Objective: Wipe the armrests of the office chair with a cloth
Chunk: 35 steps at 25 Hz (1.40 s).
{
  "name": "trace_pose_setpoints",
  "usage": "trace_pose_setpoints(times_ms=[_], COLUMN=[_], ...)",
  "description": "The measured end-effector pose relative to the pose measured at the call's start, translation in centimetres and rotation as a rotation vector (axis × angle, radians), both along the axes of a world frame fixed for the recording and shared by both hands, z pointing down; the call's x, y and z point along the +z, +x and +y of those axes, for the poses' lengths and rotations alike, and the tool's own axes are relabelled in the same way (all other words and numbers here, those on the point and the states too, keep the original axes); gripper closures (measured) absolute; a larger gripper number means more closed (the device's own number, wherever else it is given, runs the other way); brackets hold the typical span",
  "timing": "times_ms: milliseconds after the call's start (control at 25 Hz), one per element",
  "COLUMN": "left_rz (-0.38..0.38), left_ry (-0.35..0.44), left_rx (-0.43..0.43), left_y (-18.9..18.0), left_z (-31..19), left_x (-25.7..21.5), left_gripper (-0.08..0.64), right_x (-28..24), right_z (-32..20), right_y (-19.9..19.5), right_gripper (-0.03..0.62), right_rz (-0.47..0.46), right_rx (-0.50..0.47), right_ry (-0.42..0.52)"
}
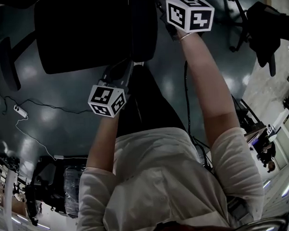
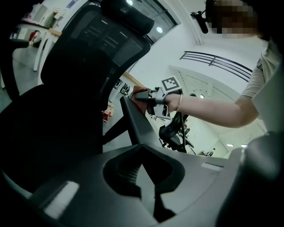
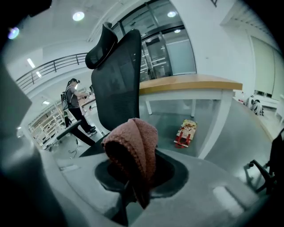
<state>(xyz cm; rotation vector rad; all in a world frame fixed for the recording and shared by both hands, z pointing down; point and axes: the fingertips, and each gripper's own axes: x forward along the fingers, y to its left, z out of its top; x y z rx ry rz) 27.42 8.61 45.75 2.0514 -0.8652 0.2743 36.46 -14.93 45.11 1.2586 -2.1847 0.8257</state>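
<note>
The only clear markings are the black-and-white squares on the cube of the left gripper [image 2: 150, 177] and on the cube of the right gripper [image 3: 135, 190]. A red-and-white package [image 3: 186, 132] lies on the floor by a leg of the wood-topped table [image 3: 191, 84], and its print is too small to read.

The right gripper's jaws are clamped on a folded pinkish-brown cloth [image 3: 133, 142], which bulges up out of them. In the left gripper view the cloth sits against the far end of the grey armrest [image 2: 133, 119]. The near end of that armrest runs into the left gripper's jaws, which appear closed on it.

The black office chair [image 1: 83, 34] fills the far left of the head view. Its mesh backrest [image 3: 117, 80] and headrest rise just beyond the cloth and hide much of the room behind. A second dark chair [image 1: 262, 16] stands well apart at the far right. A white power strip [image 1: 20, 111] with its trailing cable lies on the grey floor to the left. A person [image 3: 74, 102] stands in the distance, left of the backrest, near shelving.
</note>
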Motion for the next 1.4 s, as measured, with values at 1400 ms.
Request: trace_pose_setpoints(times_ms=[1400], left_rz=[0.027], left_ry=[0.014], left_rx=[0.049], left_y=[-9.0], left_z=[-6.0], left_x=[-0.9], left_gripper=[0.545], right_x=[-1.9], right_z=[-1.3], right_y=[-13.3], right_gripper=[0.52], right_rz=[-0.034], right_rx=[-0.057], right_ry=[-0.014])
